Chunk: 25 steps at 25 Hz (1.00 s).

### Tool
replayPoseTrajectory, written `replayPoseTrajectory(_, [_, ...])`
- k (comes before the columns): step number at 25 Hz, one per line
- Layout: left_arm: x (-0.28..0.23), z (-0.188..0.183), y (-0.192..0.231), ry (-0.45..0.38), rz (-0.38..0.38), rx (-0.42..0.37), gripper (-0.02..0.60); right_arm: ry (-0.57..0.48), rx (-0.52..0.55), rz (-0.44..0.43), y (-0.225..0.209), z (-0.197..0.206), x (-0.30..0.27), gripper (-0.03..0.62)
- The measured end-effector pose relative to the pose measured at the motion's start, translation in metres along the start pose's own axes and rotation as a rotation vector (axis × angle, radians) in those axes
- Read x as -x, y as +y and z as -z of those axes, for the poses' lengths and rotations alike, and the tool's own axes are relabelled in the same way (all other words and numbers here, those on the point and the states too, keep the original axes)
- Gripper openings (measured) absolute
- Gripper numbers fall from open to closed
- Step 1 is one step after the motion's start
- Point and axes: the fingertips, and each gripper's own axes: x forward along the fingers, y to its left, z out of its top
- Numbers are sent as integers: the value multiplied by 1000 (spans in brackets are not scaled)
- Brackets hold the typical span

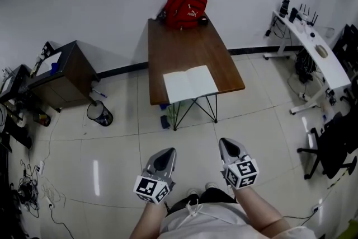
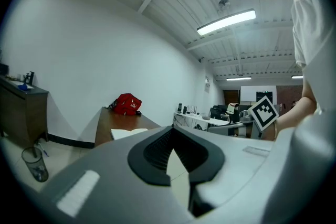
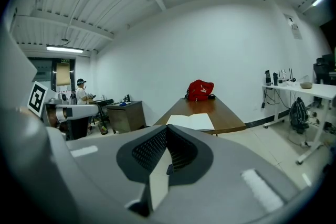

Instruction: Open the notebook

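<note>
1. Seeing the notebook point(image 1: 190, 84) lying open at the near edge of the worktop point(image 1: 182, 45).
2. Holding the left tool point(image 1: 166, 153) well short of the worktop, jaws closed on nothing.
3. Holding the right tool point(image 1: 226, 143) alongside, likewise closed, empty.

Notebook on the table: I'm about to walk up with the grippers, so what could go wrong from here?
1. The notebook already lies open, right at the table's near edge. A nudge on arrival may slide it off.
2. The left gripper and the right gripper are both shut and far from it. Prodding the pages with shut tips could crease them.
</note>
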Motion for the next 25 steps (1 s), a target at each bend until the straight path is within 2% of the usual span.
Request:
replayPoseTrajectory(5, [-6,2,0,5,-45,5,5,-4,-24,-33,-9,3,8,8])
replayPoseTrajectory(8, [-13,-3,-4,-12,-72,8,5,-5,6,-55,-15,-3,10,8])
replayPoseTrajectory(15, [-27,-24,-16,-40,-64,-50,5,-33,98,-87,-22,-26,6,8])
replayPoseTrajectory(20, [-31,-26,-11,-42,-92,-35,5,-28,64,-115,-22,-29,5,8])
replayPoseTrajectory(25, [-39,-34,-6,-62,-115,-33,5,-61,87,-133,-25,-46,1,8])
